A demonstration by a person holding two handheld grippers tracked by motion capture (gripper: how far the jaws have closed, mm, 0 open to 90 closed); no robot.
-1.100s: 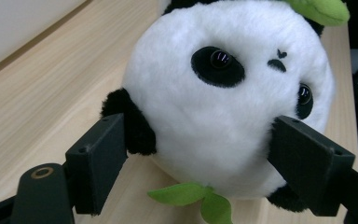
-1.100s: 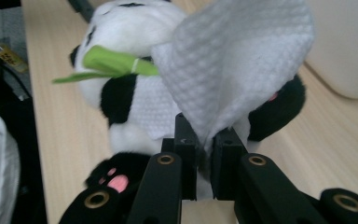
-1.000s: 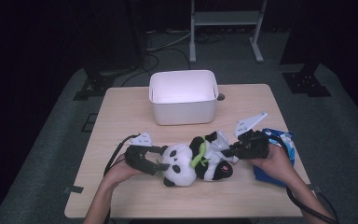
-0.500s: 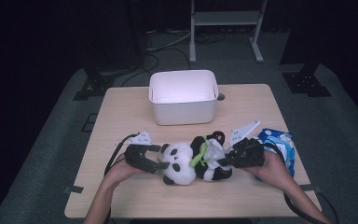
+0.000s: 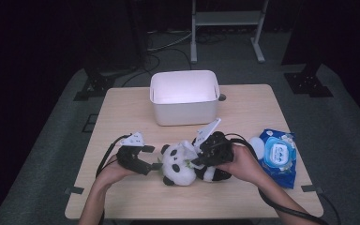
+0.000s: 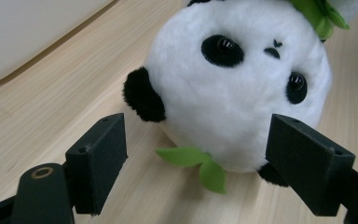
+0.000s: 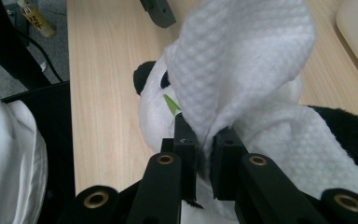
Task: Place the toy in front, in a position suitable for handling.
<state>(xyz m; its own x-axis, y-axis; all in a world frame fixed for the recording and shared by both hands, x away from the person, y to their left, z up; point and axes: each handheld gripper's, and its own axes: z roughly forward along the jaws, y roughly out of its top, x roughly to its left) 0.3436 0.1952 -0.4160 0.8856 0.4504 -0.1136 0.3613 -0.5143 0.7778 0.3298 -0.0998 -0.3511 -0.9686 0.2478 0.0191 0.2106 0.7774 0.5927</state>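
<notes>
Right tool (image 7: pixel 204 156) pinching white textured wipe (image 7: pixel 242 65) over plush panda (image 6: pixel 233 84); left tool (image 6: pixel 214 163) spread

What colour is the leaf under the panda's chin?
Bright green leaf, clearest in the left gripper view.

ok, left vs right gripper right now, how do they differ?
The left gripper has its jaws open; the right gripper is shut on a white wipe. The left holds nothing and sits in front of the panda's face; the right holds the wipe over the panda. Both are black, two-jawed and hand-held at the panda.
</notes>
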